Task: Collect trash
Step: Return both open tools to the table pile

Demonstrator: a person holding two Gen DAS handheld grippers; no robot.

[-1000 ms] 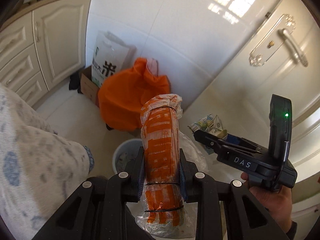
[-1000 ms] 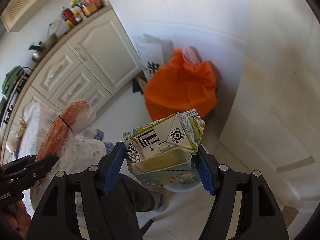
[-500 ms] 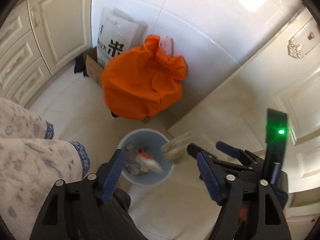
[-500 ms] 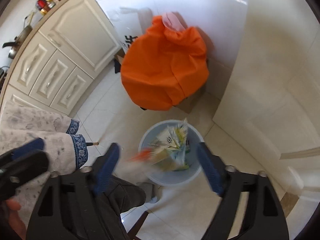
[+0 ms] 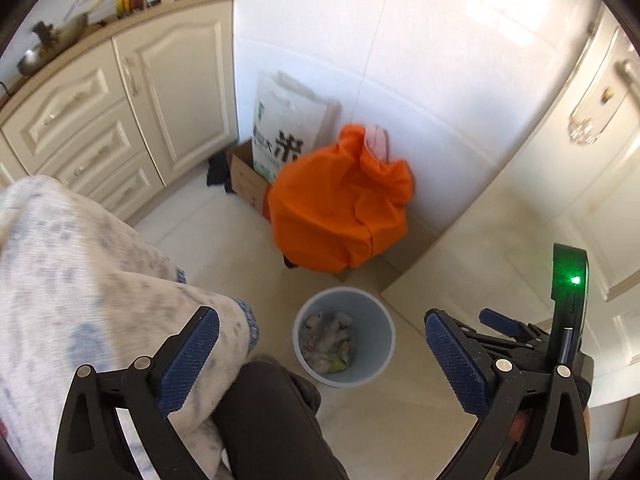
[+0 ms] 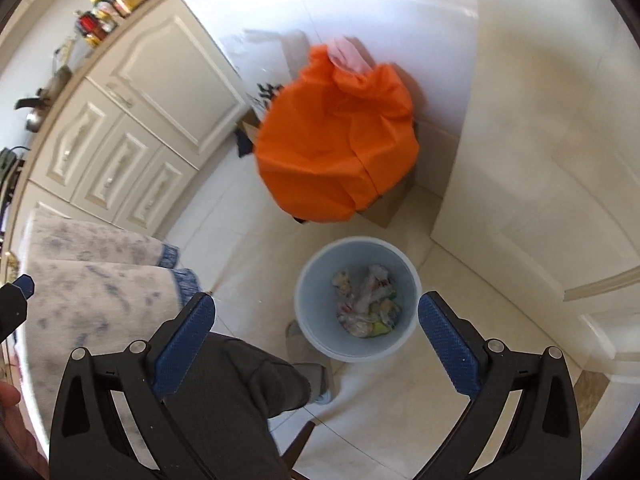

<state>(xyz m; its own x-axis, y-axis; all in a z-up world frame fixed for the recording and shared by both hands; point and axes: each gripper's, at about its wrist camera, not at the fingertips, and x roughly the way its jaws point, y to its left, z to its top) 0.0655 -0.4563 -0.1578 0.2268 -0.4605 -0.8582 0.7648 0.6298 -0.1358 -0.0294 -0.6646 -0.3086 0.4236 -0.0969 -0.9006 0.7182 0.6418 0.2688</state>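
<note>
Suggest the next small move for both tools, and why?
Probably lift both away from the bin and turn to look for more trash. The left tool and right tool have just been opening and have nothing between their jaws, while crumpled wrappers lie inside the bin, so this drop looks done.

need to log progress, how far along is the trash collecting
Done: crumpled trash lies inside the grey bin on the floor. In hand: nothing; the left tool and right tool have just been opening and stand wide and empty above the bin. Left: no loose trash shows on the floor in either view.
</note>
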